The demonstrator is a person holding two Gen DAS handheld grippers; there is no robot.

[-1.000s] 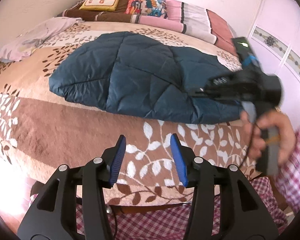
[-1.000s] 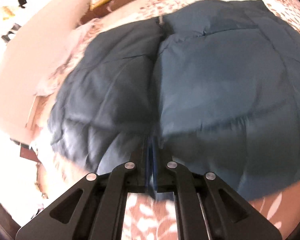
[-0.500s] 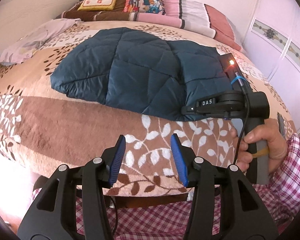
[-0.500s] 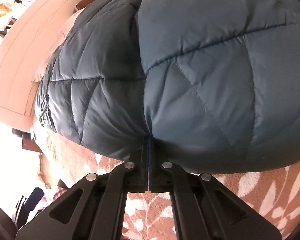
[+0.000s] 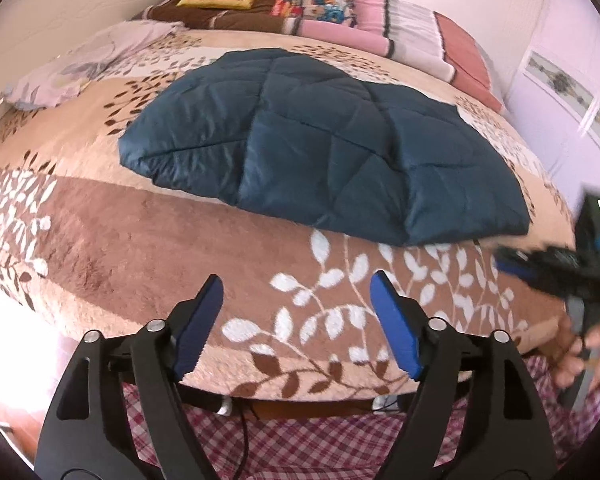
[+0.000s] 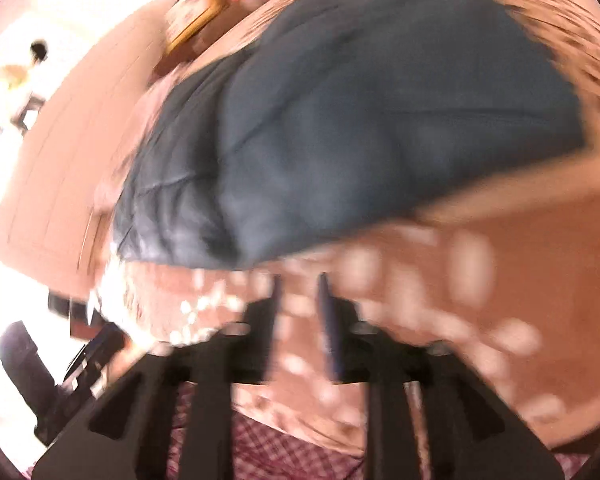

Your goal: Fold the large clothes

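Left gripper (image 5: 296, 324): jaws spread wide, nothing between them. Right gripper (image 6: 298, 320): jaws slightly parted, empty, motion-blurred; right hand (image 5: 584, 350) wrapped round its handle.

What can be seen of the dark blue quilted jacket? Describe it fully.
The quilted jacket is dark teal-blue, puffy, with a slight sheen and diamond-pattern stitching. It lies folded into a broad, roughly rectangular bundle, flat on the leaf-patterned bedspread, near the middle of the bed. A fold edge runs down its left-centre. Neither the left gripper nor the right gripper touches it; both stand open, short of its near edge.
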